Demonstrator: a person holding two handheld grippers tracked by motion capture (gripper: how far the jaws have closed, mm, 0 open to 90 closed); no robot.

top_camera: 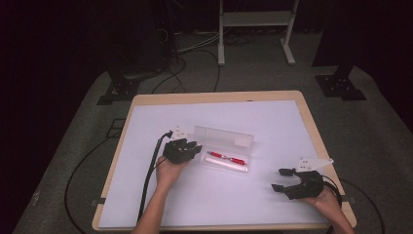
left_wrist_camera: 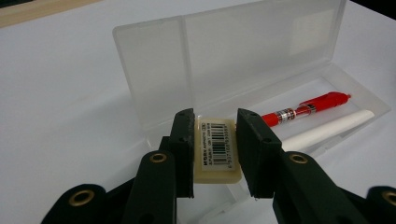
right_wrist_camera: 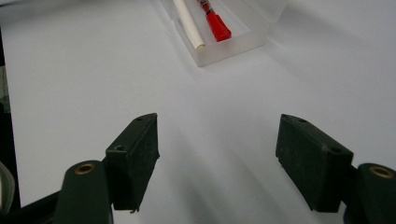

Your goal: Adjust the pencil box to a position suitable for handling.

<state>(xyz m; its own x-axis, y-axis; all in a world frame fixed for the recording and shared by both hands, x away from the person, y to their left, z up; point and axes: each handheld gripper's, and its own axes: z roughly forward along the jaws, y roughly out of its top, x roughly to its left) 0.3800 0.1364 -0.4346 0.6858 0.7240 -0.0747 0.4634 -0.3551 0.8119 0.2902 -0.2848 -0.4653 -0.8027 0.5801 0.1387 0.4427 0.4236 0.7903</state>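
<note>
Right now the left gripper (left_wrist_camera: 215,140) is clamping a cream eraser (left_wrist_camera: 215,150) with a barcode label between its two black jaws, holding it over the near end of a clear plastic pencil case (left_wrist_camera: 154,84). In the high view that left gripper (top_camera: 182,149) is sitting at the nine o'clock end of the pencil case (top_camera: 224,137), whose lid is standing open toward twelve o'clock. Inside the tray a red pen (left_wrist_camera: 308,109) is lying alongside a white stick (left_wrist_camera: 327,132), the two just beside each other; the pen is on the lid side.

Meanwhile the right gripper (top_camera: 285,179) is resting near the table's (top_camera: 311,122) four o'clock corner, well apart from the case, with its jaws standing wide apart and nothing between them. Its own view is looking along the white sheet (right_wrist_camera: 93,70) toward the case's end at twelve o'clock.
</note>
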